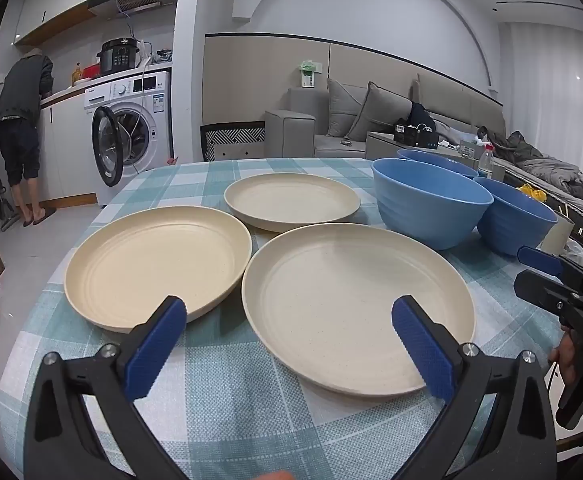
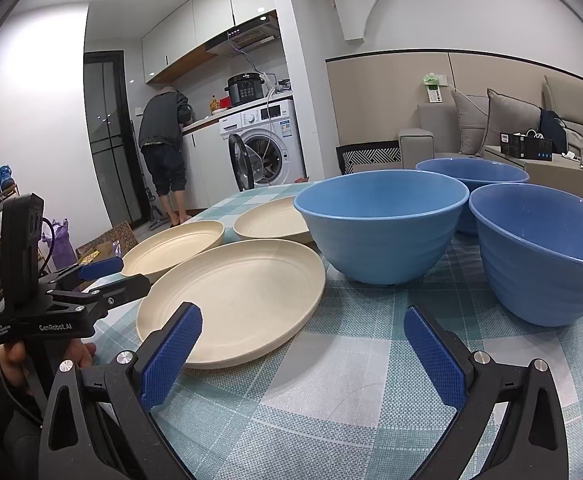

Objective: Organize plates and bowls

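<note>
Three cream plates lie apart on the checked tablecloth (image 1: pixel 219 400): a near plate (image 1: pixel 355 304) (image 2: pixel 235 300), a left plate (image 1: pixel 157 264) (image 2: pixel 175 246) and a far plate (image 1: pixel 291 200) (image 2: pixel 271 220). To their right stand three blue bowls, upright and separate: a middle bowl (image 1: pixel 431 204) (image 2: pixel 383 224), a right bowl (image 1: pixel 515 220) (image 2: pixel 543 252) and a far bowl (image 1: pixel 435 162) (image 2: pixel 471 176). My left gripper (image 1: pixel 287 308) (image 2: pixel 125 274) hovers open over the near plate's front edge. My right gripper (image 2: pixel 303 316) (image 1: pixel 531 274) is open over bare cloth in front of the bowls, holding nothing.
The table's left edge drops to the floor beside the left plate. A person (image 1: pixel 23 120) stands at the kitchen counter far back, beside a washing machine (image 1: pixel 131 128) with its door open. A grey sofa (image 1: pixel 371 120) and a plastic bottle (image 1: pixel 487 160) lie behind the bowls.
</note>
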`<state>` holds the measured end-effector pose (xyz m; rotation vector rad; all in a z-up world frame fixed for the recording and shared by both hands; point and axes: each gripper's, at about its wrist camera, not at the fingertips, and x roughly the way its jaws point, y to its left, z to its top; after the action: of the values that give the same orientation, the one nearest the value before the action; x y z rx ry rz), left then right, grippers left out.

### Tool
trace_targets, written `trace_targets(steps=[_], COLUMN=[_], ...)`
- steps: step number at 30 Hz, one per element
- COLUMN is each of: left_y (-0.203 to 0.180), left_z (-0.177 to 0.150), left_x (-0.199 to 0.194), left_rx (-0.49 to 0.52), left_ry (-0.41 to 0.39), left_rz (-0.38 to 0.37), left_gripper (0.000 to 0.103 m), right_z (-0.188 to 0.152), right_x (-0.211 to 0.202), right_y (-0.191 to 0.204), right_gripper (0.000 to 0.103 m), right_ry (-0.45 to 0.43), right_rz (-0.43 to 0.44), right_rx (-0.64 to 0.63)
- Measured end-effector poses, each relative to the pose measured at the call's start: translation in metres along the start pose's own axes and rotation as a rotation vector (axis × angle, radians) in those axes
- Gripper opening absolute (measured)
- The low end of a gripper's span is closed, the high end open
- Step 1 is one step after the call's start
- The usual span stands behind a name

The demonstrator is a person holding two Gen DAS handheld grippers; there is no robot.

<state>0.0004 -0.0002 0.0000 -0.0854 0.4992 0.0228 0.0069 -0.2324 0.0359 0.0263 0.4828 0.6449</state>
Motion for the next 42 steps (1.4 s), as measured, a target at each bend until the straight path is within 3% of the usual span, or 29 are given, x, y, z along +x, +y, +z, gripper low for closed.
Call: trace_targets(steps=[42], left_y=[0.0014], left_z=[0.0005], left_x=[-0.0023], left_rx=[0.010], left_ry=[-0.007], left_rz=[0.005], left_gripper=[0.103], right_z=[-0.0002], right_x=[0.0000], right_y=[-0.0003], right_gripper=[0.103], right_ry=[-0.003], right_rz=[0.000], right_rx=[0.000])
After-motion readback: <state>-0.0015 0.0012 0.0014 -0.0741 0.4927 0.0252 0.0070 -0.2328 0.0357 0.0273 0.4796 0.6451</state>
